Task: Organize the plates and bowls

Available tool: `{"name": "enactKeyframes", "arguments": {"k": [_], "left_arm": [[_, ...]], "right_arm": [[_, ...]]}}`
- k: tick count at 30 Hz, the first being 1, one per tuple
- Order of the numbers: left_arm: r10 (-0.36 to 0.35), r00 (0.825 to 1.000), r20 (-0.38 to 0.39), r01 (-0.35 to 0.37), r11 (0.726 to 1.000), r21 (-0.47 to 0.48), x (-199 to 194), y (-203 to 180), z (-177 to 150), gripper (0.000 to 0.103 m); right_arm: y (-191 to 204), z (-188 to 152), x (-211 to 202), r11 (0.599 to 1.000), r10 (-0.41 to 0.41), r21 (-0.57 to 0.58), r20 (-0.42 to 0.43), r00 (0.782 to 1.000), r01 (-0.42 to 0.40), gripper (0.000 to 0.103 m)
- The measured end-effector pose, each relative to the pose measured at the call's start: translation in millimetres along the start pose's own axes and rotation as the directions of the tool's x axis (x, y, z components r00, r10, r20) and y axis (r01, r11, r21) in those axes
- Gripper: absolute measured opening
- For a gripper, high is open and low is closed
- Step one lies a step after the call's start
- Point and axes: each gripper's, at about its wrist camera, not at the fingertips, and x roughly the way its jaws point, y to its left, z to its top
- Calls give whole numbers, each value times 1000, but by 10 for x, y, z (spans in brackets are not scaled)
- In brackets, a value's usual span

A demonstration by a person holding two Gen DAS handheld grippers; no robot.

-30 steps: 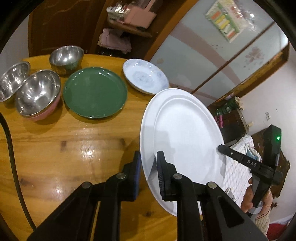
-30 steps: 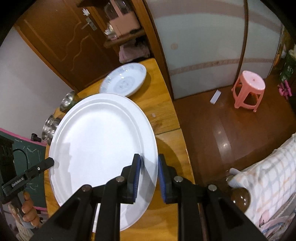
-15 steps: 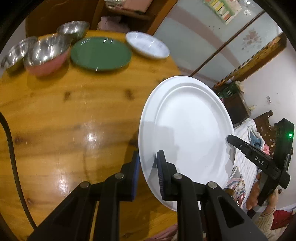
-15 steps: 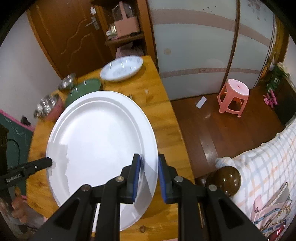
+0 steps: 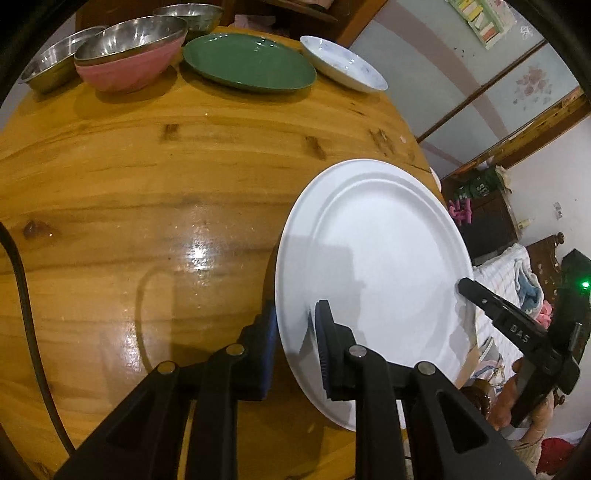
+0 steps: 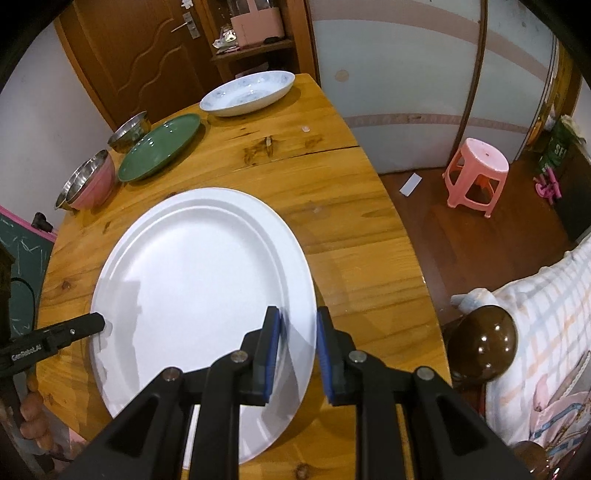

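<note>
White plate [image 5: 373, 266], smooth glossy oval; left tongs [image 5: 295, 343], right tongs [image 6: 298, 343] pinch opposite rims.

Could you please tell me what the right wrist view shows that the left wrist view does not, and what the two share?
Only the right wrist view shows the pink stool, the wooden door and the floor.

Only the left wrist view shows the third steel bowl at the far left and the wall poster.

Both show the white plate, gripped on opposite rims by the left gripper and right gripper, plus the green plate, patterned dish, pink bowl and table.
</note>
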Motion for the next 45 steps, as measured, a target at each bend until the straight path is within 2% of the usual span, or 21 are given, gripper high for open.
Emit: {"name": "enactKeyframes", "arguments": {"k": [8,15,17,19,21,22,25,30,33,39,42,45], "left_arm": [[-7,999,-42,8,1000,24,106,-75,-27,20],[-25,998,-49,26,1000,17,99,-73,-25,21],[-34,998,-49,34,999,13,88,-65,-22,28],[-36,999,-40,37,999,10,99,-85,-7,49],[-17,1000,-22,17,1000,8,64,-78,1,64],[-12,1000,-8,12,1000,6,38,-69,6,65],[-17,1000,23,17,1000,3,-55,-45,12,65],[-20,996,90,21,1000,-11,-179,22,28,65],[-24,990,140,25,1000,-6,-301,26,44,65],[-20,971,237,-2,996,89,-671,-84,-25,65],[-72,965,251,46,993,111,-831,-100,-63,65],[-146,949,278,128,988,84,-1004,-70,-102,69]], "right_arm": [[-28,73,93,998,-58,7,13,998,58,22],[-115,76,188,998,-43,43,-9,999,44,22],[-118,75,209,998,-35,54,-17,999,35,23],[-129,70,217,997,-16,71,-20,1000,17,23],[-142,74,212,997,-2,82,-15,1000,4,24],[-145,76,206,996,3,87,-11,1000,-2,26],[-156,82,136,994,10,109,20,1000,-12,33],[-106,129,8,994,-31,110,58,998,24,33],[-33,147,-166,994,-25,113,106,994,13,33],[237,78,-523,998,-35,50,183,982,26,34],[360,31,-664,999,-24,29,209,978,18,34],[472,1,-818,1000,-15,5,238,971,14,33]]}}
